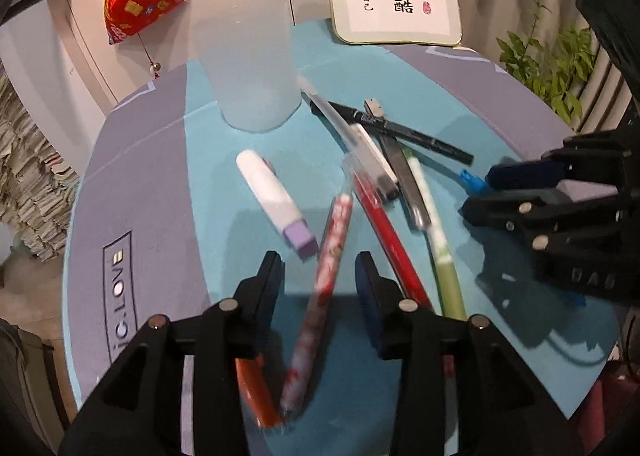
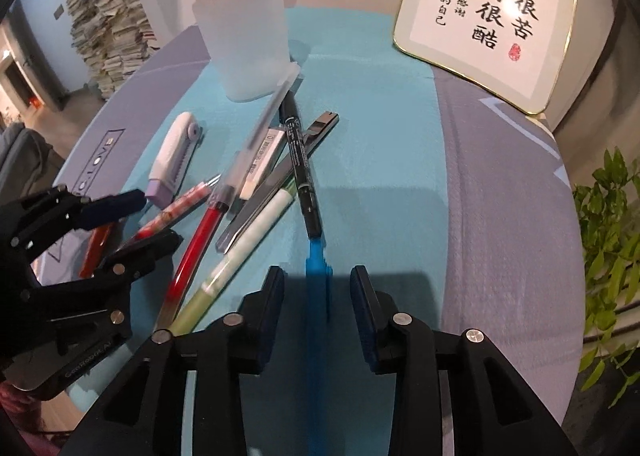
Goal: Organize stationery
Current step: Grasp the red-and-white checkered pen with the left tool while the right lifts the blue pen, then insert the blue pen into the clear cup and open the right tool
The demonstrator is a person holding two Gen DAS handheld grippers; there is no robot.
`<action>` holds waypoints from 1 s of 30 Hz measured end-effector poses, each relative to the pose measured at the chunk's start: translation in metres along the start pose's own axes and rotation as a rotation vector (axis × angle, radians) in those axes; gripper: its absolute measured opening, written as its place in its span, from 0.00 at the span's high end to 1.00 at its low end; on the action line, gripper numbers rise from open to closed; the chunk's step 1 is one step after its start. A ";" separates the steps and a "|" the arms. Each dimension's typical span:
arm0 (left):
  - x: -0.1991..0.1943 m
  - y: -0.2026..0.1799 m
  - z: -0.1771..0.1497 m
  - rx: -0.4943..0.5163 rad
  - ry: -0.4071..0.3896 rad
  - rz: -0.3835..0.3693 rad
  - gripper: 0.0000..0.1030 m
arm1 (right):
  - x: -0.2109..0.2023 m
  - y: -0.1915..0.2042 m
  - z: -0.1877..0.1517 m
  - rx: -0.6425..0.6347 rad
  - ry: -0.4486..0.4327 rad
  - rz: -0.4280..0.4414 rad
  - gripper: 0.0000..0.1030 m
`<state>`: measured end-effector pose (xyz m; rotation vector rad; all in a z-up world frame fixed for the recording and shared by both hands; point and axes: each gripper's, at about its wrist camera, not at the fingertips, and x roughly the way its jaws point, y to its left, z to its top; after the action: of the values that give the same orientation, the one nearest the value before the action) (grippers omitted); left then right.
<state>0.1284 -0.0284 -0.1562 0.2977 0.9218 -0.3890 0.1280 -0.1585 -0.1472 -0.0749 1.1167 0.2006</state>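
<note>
While both grippers gape, blue pen (image 2: 318,296) lies lengthwise between right gripper (image 2: 317,288) fingers, pointing toward cup (image 2: 244,43).

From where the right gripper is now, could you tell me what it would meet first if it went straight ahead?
The right gripper is open with a blue pen lying between its fingers. Straight on, it would probably first reach the black marker that touches the blue pen's far tip, though depth is hard to judge.

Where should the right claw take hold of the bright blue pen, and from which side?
Grip the blue pen mid-barrel, coming straight down from above. It lies flat on the teal mat, lengthwise between the open right claw fingers, apart from the pile except where its far end meets the black marker.
</note>
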 end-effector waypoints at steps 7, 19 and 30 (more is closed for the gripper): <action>-0.001 0.001 0.006 -0.055 0.026 -0.108 0.92 | -0.013 0.002 0.000 -0.017 -0.023 0.022 0.87; -0.085 0.022 0.013 -0.164 -0.197 -0.136 0.92 | -0.100 0.002 0.002 -0.002 -0.264 0.083 0.87; -0.094 0.038 0.010 -0.226 -0.235 -0.118 0.92 | -0.088 0.017 0.048 -0.002 -0.295 0.125 0.87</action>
<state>0.1013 0.0198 -0.0705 -0.0101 0.7457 -0.4148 0.1297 -0.1454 -0.0469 0.0230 0.8271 0.3138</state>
